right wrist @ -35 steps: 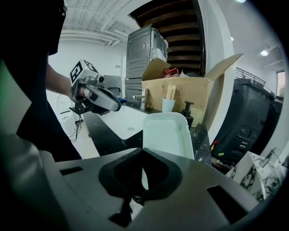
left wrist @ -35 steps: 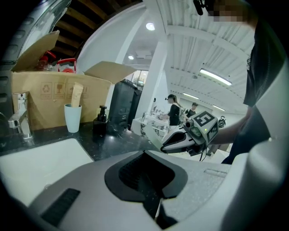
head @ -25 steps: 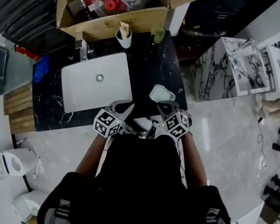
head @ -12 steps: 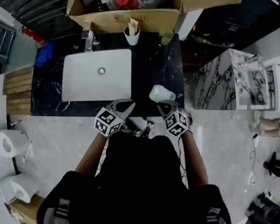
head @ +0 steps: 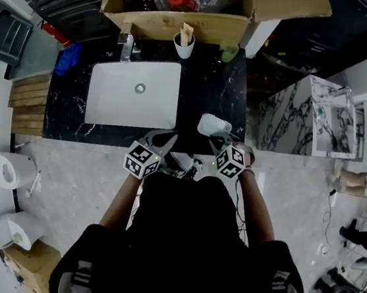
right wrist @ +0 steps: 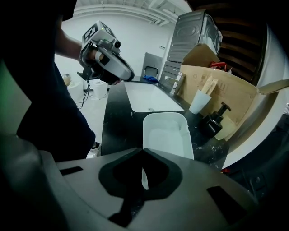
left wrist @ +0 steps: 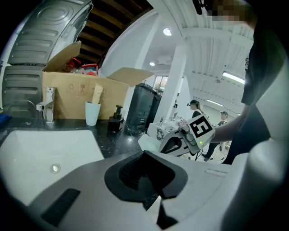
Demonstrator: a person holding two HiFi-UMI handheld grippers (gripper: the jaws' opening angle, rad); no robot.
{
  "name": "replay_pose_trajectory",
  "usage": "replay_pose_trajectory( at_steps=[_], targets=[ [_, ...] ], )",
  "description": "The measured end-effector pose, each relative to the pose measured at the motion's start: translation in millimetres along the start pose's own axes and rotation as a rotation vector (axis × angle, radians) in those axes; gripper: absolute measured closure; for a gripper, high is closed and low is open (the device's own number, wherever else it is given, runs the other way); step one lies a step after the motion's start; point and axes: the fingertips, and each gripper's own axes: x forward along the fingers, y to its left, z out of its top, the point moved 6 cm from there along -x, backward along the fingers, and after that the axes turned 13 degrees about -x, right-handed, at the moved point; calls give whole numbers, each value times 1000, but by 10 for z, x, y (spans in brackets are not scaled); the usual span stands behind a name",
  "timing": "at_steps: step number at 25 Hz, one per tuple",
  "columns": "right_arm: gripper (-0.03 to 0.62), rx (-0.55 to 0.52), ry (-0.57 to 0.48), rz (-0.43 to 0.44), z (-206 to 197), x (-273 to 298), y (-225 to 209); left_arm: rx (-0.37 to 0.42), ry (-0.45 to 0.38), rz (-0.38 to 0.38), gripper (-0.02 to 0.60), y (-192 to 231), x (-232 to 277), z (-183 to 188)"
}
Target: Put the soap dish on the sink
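Holding soap dish in right claw, off to the sink's right

Right claw (right wrist: pixel 142 150): we see it clamped on the near short rim of the soap dish (right wrist: pixel 166 135), with the rim edge pinched between the two jaws. The dish is white, rectangular, open side up, and extends straight away from the claw. It sits over the front right part of the black marbled table (head: pixel 210 93), beside the sink (head: pixel 115 104) and not on it. We can't tell whether its underside touches the table.

Left claw (left wrist: pixel 144 152): its jaws are together with nothing between them. In the head view it is at the table's front edge, just in front of the sink's near right corner. The two claws are close side by side, both near the person's torso.

Further out, the sink is a white rectangular basin with a drain in the middle. The faucet (head: pixel 127 46) is at its back rim. A white cup (head: pixel 184 41) with something upright in it stands behind the sink's back right corner. A dark pump bottle (right wrist: pixel 214 119) is next to the cup. An open cardboard box (head: pixel 186 20) runs along the back edge of the table behind these.
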Motion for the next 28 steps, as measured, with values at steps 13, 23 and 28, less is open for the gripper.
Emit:
replay_pose_trajectory(
  at_steps=[13, 23, 28],
  targets=[
    [597, -35, 50, 62, -48, 209, -67, -36, -23, 66, 581, 104, -102, -99],
    [595, -114, 87, 65, -54, 281, -47, -41, -25, 66, 581, 104, -97, -111],
    [595, -127, 98, 65, -45, 290, -36, -35, -27, 60, 581, 107, -105, -96]
  ],
)
